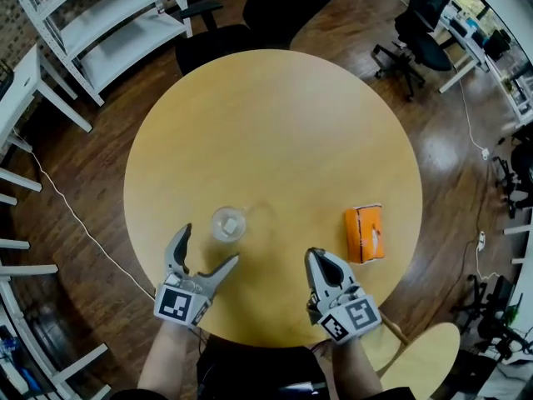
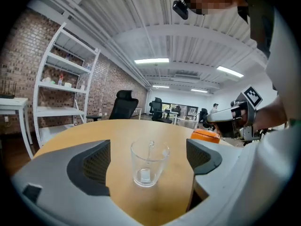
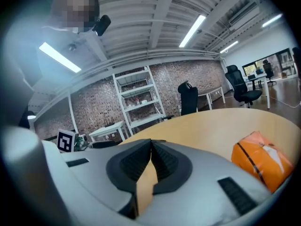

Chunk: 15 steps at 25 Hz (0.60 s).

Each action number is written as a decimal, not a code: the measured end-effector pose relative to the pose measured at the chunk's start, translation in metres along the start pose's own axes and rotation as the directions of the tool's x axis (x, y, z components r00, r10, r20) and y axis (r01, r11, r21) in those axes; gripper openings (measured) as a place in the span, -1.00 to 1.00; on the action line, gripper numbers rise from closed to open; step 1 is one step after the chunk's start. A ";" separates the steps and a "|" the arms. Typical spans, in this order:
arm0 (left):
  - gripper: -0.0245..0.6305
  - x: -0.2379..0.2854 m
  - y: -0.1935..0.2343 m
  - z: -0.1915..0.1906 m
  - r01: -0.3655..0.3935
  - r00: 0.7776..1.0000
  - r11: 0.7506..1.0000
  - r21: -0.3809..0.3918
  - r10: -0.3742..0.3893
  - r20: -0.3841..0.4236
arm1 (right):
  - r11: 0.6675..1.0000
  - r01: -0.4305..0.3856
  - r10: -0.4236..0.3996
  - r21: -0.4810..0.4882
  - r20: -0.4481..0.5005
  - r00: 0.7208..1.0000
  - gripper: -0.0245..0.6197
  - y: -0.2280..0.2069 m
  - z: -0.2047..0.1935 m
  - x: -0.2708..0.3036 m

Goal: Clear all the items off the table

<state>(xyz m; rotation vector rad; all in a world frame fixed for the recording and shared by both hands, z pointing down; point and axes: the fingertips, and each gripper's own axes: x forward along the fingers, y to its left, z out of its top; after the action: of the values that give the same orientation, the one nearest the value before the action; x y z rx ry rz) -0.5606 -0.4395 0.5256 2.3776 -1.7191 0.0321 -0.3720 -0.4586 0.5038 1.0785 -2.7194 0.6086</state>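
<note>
A clear glass cup (image 1: 229, 223) stands upright on the round wooden table (image 1: 275, 123), near its front edge. My left gripper (image 1: 208, 247) is open wide just short of the cup, which sits ahead of the two jaws in the left gripper view (image 2: 149, 164) with neither pad touching it. Something small and pale lies in the bottom of the cup. An orange packet (image 1: 365, 233) lies flat at the front right. My right gripper (image 1: 316, 255) is shut with nothing in it, just left of the packet (image 3: 261, 164).
A black office chair (image 1: 250, 15) stands at the table's far side. White shelving (image 1: 108, 23) stands at the back left. A wooden stool seat (image 1: 425, 357) sits by my right side. More chairs and desks (image 1: 425, 23) fill the back right.
</note>
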 end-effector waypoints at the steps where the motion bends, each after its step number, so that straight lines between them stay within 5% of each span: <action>1: 0.61 -0.009 0.001 0.007 -0.019 1.000 1.000 -0.006 0.019 0.010 | 1.000 -0.013 0.013 -0.007 0.020 1.000 -0.90 0.004 0.008 -0.004; 5: 0.40 -0.050 0.007 0.048 -0.086 0.991 0.996 -0.031 0.089 0.097 | 0.998 -0.036 0.039 -0.042 0.076 0.996 -0.90 0.013 0.035 -0.022; 9: 0.07 -0.083 0.006 0.092 -0.148 0.968 0.987 0.058 0.132 0.212 | 0.995 -0.033 0.045 -0.091 0.138 0.989 -0.90 0.016 0.063 -0.042; 12: -0.25 -0.098 0.004 0.112 -0.197 0.950 0.975 0.100 0.164 0.265 | 0.994 0.022 -0.005 -0.105 0.161 0.987 -0.90 0.005 0.069 -0.065; 15: -0.33 -0.108 0.002 0.129 -0.179 0.948 0.979 0.101 0.144 0.286 | 0.988 0.119 -0.102 -0.094 0.170 0.980 -0.90 -0.010 0.065 -0.089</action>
<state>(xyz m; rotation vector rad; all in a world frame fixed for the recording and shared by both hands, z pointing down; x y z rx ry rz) -0.6102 -0.3620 0.3846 2.4170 -2.0949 -0.1821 -0.2998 -0.4371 0.4225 1.2964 -2.7677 0.3715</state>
